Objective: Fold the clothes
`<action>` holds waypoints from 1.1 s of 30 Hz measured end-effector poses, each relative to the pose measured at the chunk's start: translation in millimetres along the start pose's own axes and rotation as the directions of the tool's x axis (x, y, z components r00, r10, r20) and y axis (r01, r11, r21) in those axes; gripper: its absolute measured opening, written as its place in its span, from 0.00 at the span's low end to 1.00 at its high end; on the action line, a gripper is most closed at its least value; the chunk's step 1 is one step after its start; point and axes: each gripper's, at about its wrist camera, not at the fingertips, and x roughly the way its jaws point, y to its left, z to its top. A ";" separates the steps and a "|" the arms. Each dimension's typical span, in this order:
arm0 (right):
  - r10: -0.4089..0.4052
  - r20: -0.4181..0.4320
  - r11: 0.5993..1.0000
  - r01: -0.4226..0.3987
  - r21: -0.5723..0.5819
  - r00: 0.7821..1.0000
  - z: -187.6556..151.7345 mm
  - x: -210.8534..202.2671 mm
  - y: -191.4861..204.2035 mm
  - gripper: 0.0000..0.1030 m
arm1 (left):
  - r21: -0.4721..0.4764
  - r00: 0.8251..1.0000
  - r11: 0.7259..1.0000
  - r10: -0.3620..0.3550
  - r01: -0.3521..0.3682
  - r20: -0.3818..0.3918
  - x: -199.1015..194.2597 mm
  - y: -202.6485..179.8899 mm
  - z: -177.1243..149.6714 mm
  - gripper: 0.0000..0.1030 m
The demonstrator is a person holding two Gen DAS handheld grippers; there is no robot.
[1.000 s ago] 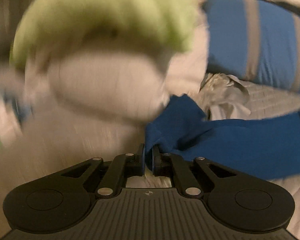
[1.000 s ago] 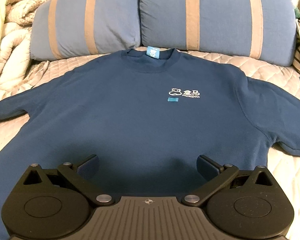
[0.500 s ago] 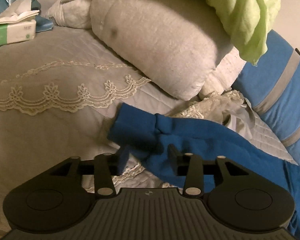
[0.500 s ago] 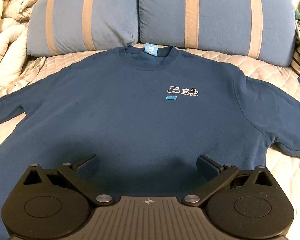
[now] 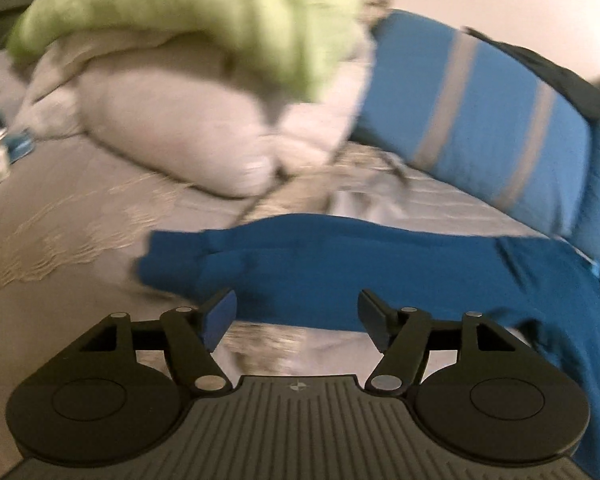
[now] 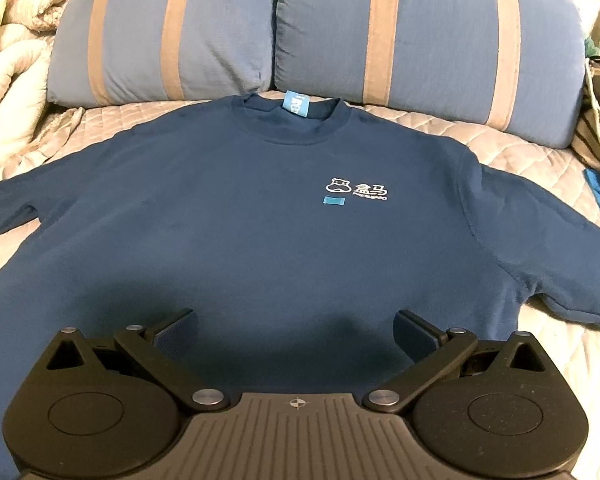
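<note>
I hold both claws apart, the left gripper (image 5: pixel 298 312) over the sleeve (image 5: pixel 300 264) (blurred), the right gripper (image 6: pixel 296 332) above the sweatshirt (image 6: pixel 260 220).

The left wrist view was smeared by motion blur, worst over the green blanket (image 5: pixel 204 16) and white pillow (image 5: pixel 168 128), while the left gripper (image 5: pixel 298 312) stayed sharp. The right wrist view was crisp and evenly, warmly lit, with a soft shadow on the sweatshirt (image 6: pixel 260 216) just ahead of the right gripper (image 6: pixel 296 332). Both views bowed at the edges, with dark corners.
</note>
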 end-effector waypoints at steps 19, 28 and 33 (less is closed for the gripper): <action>-0.006 -0.001 1.000 0.006 -0.007 1.000 -1.1 0.1 -1.2 1.00 | 0.252 0.935 0.902 -0.322 0.351 -0.151 -2.7 -164.5 -60.1 0.70; 0.001 -0.006 1.000 -0.001 0.007 1.000 -1.7 -0.1 -3.7 1.00 | 0.248 0.939 0.906 -0.328 0.343 -0.103 -19.5 -168.3 -50.4 0.70; 0.018 -0.023 1.000 -0.018 -0.004 1.000 -0.1 1.7 -3.7 1.00 | 0.220 0.952 0.927 -0.306 0.304 -0.022 -38.8 -147.8 -31.5 0.71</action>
